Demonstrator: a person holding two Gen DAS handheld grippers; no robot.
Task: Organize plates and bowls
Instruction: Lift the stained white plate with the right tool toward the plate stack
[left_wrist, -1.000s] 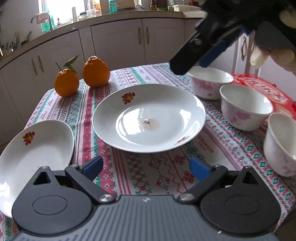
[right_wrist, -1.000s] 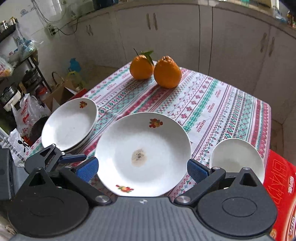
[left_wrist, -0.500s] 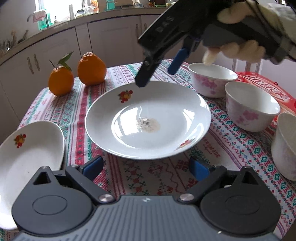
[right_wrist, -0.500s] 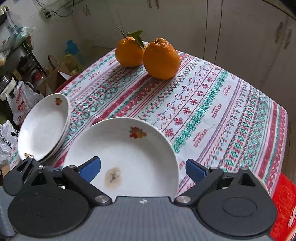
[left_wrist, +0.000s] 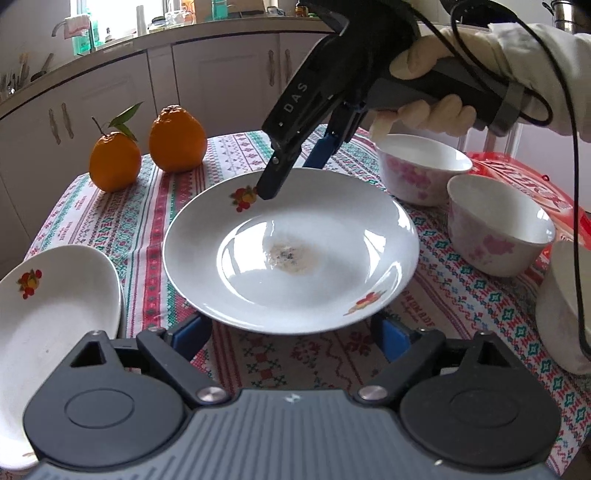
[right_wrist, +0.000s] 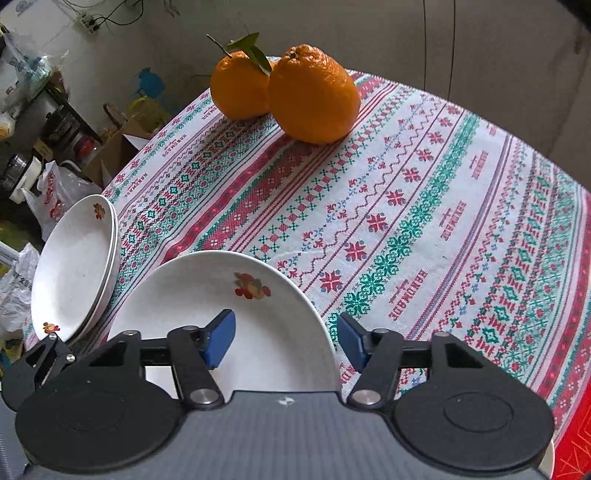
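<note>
Fingers (right_wrist: 221, 341) of the right gripper (right_wrist: 286, 341) have just been closing astride the soiled plate's (left_wrist: 332, 229) far rim, seemingly not yet pinching; left fingers (left_wrist: 186, 334) gape empty. Next: clamp, lift onto the stacked plates (right_wrist: 74, 266).

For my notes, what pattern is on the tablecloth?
Red and green cross-stitch-style bands on white tablecloth, clearest in the right wrist view.

A large white plate (left_wrist: 291, 254), printed with small fruit motifs near its rim and marked by a brownish stain at its centre, is seen lying flat at the middle of the desk. At nine o'clock from it, near the desk's edge, two similar white plates (left_wrist: 55, 314) are stacked. At two to three o'clock, three white bowls with pink flowers are set upright: one (left_wrist: 421, 168) farthest, one (left_wrist: 498, 225) nearer, one (left_wrist: 565, 306) nearest, partly cut off.
</note>
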